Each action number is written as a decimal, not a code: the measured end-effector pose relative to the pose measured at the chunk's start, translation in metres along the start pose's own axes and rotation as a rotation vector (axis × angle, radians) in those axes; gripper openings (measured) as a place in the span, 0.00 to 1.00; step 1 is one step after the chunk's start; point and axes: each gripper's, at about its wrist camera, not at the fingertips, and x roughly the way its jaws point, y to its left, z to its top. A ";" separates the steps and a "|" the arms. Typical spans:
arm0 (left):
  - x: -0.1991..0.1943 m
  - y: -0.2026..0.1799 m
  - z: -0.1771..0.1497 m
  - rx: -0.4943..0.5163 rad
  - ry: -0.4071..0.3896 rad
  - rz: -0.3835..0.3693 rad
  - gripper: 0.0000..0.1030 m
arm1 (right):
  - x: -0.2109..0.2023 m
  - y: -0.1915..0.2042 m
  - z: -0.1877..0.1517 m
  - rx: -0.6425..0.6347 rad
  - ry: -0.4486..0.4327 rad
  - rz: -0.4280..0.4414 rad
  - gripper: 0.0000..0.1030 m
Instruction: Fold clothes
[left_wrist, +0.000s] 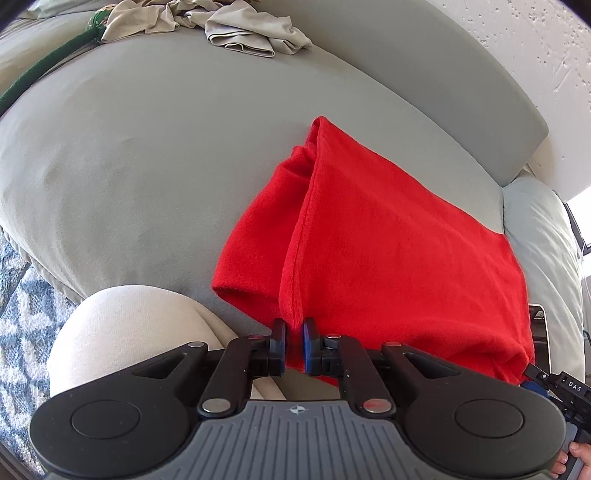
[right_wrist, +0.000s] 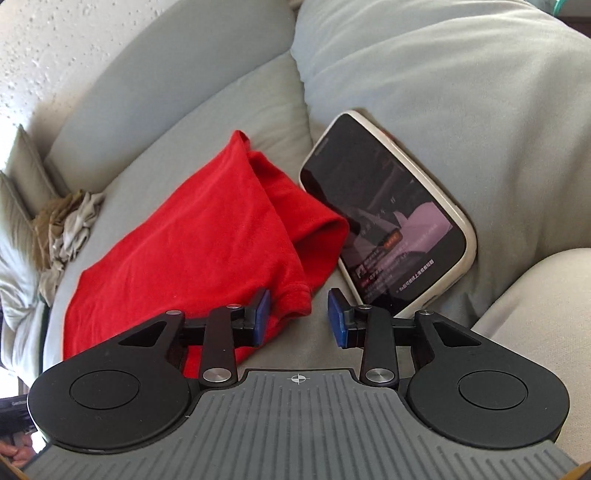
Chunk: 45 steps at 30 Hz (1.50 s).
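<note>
A red garment (left_wrist: 388, 243) lies partly folded on the grey sofa seat (left_wrist: 147, 155), its near edge hanging toward me. My left gripper (left_wrist: 294, 345) is shut on the garment's near hem, red fabric pinched between the blue pads. In the right wrist view the same red garment (right_wrist: 199, 236) lies ahead and left. My right gripper (right_wrist: 299, 317) is open, its left pad (right_wrist: 263, 314) touching the garment's near corner, with the sleeve edge between the jaws. The right gripper's tip also shows at the garment's right corner in the left wrist view (left_wrist: 543, 380).
A pile of beige clothes (left_wrist: 236, 29) lies at the sofa's far end, also in the right wrist view (right_wrist: 66, 229). A phone (right_wrist: 391, 218) with a lit screen leans against the grey cushion (right_wrist: 461, 74). The person's knee (left_wrist: 133, 332) is close. A patterned rug (left_wrist: 22, 314) lies on the left.
</note>
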 end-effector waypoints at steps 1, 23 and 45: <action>0.000 0.000 0.000 0.001 0.000 0.000 0.07 | 0.002 -0.001 0.000 0.007 -0.001 0.004 0.38; -0.041 0.028 0.058 -0.266 0.041 -0.320 0.03 | -0.036 0.009 0.066 0.270 -0.012 0.168 0.07; -0.039 -0.059 0.011 0.253 -0.166 0.125 0.16 | -0.048 0.041 0.020 -0.147 -0.005 0.002 0.39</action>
